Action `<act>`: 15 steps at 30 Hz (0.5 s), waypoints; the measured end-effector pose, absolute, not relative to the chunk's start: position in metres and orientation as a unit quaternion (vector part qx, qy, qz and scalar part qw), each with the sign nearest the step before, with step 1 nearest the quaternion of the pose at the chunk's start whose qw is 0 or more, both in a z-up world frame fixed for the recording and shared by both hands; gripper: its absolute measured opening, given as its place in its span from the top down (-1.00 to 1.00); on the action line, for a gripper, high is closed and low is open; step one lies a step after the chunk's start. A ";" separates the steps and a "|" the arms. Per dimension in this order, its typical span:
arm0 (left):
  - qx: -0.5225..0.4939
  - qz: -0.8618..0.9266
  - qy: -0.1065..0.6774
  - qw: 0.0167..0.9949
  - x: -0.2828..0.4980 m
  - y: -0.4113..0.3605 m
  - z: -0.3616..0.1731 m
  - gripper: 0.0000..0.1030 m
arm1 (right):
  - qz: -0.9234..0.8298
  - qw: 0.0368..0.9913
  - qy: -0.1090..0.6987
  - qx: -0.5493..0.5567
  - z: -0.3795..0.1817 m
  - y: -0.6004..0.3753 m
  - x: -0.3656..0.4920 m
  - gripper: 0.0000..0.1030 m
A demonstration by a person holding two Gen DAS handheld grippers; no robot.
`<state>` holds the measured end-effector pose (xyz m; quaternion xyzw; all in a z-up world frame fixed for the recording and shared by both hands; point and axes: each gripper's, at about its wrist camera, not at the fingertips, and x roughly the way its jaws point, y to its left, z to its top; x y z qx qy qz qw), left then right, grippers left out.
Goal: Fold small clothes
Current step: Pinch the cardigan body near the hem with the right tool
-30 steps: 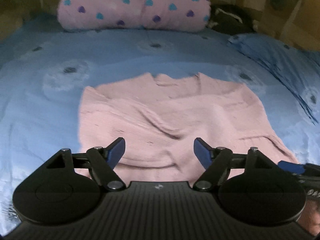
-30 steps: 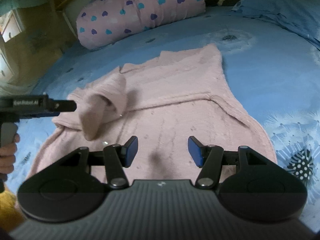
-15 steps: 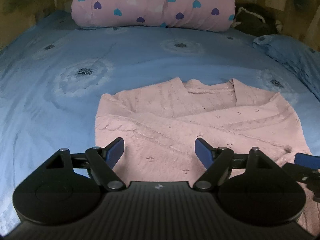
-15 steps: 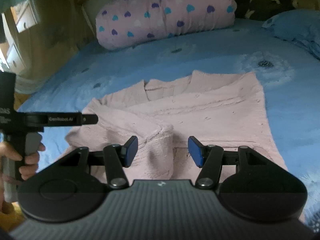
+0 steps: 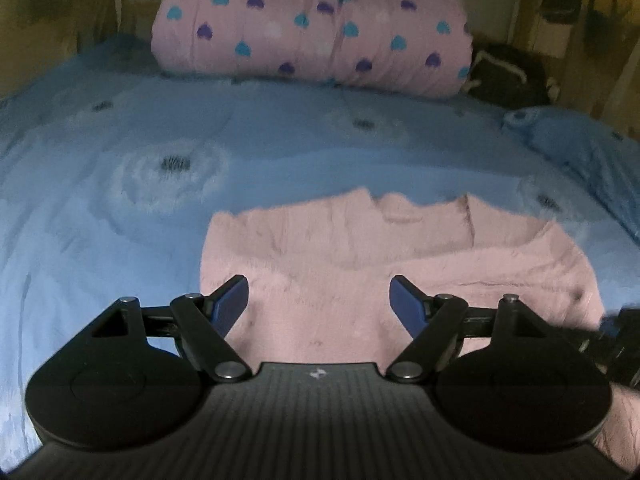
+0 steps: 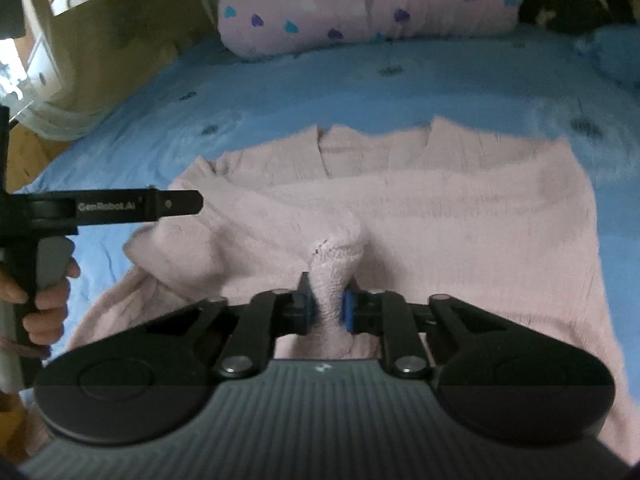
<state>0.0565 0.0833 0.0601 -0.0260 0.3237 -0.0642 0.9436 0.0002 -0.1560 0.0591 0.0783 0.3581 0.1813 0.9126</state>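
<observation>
A pink knitted sweater (image 5: 360, 264) lies flat on the blue bedspread, collar away from me; it also shows in the right wrist view (image 6: 460, 216). My right gripper (image 6: 327, 304) is shut on the sweater's sleeve cuff (image 6: 336, 256), which is folded in over the body. My left gripper (image 5: 320, 304) is open and empty, just above the sweater's near left part. It shows from the side in the right wrist view (image 6: 176, 204), held over the sweater's left shoulder.
The blue flowered bedspread (image 5: 160, 168) covers the bed. A pink rolled quilt with hearts (image 5: 320, 28) lies at the head. A blue pillow (image 5: 580, 140) is at the right. A dark bag (image 5: 508, 76) sits behind it.
My right gripper has shut on the sleeve cuff; it was open half a second ago. The left gripper stays open over the sweater's left side.
</observation>
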 end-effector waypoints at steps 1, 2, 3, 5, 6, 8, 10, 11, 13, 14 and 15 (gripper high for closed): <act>-0.027 -0.067 0.317 0.946 0.056 0.082 0.061 -0.58 | 0.182 0.917 0.348 0.073 0.067 -0.156 0.000 0.74; -0.027 -0.069 0.313 0.947 0.056 0.081 0.061 -0.58 | 0.180 0.923 0.333 0.066 0.078 -0.157 -0.001 0.74; -0.026 -0.070 0.312 0.947 0.057 0.079 0.060 -0.58 | 0.175 0.928 0.323 0.063 0.087 -0.159 0.000 0.75; -0.017 -0.069 0.320 0.945 0.062 0.075 0.053 -0.58 | 0.167 0.935 0.306 0.066 0.101 -0.165 0.002 0.75; -0.011 -0.065 0.326 0.943 0.065 0.073 0.048 -0.58 | 0.163 0.937 0.302 0.068 0.106 -0.170 0.004 0.75; 0.001 -0.049 0.347 0.937 0.073 0.070 0.036 -0.58 | 0.150 0.938 0.304 0.072 0.104 -0.177 0.012 0.75; 0.006 -0.034 0.367 0.930 0.081 0.071 0.024 -0.58 | 0.137 0.933 0.322 0.080 0.093 -0.183 0.023 0.74; 0.006 -0.026 0.379 0.925 0.085 0.072 0.018 -0.58 | 0.134 0.927 0.338 0.088 0.083 -0.187 0.032 0.74; 0.007 -0.022 0.380 0.925 0.087 0.072 0.016 -0.59 | 0.120 0.918 0.364 0.101 0.063 -0.194 0.045 0.70; 0.009 -0.021 0.380 0.925 0.086 0.071 0.016 -0.59 | 0.109 0.917 0.370 0.102 0.054 -0.199 0.050 0.68; 0.012 -0.021 0.381 0.924 0.086 0.070 0.016 -0.59 | 0.100 0.918 0.370 0.104 0.048 -0.203 0.053 0.55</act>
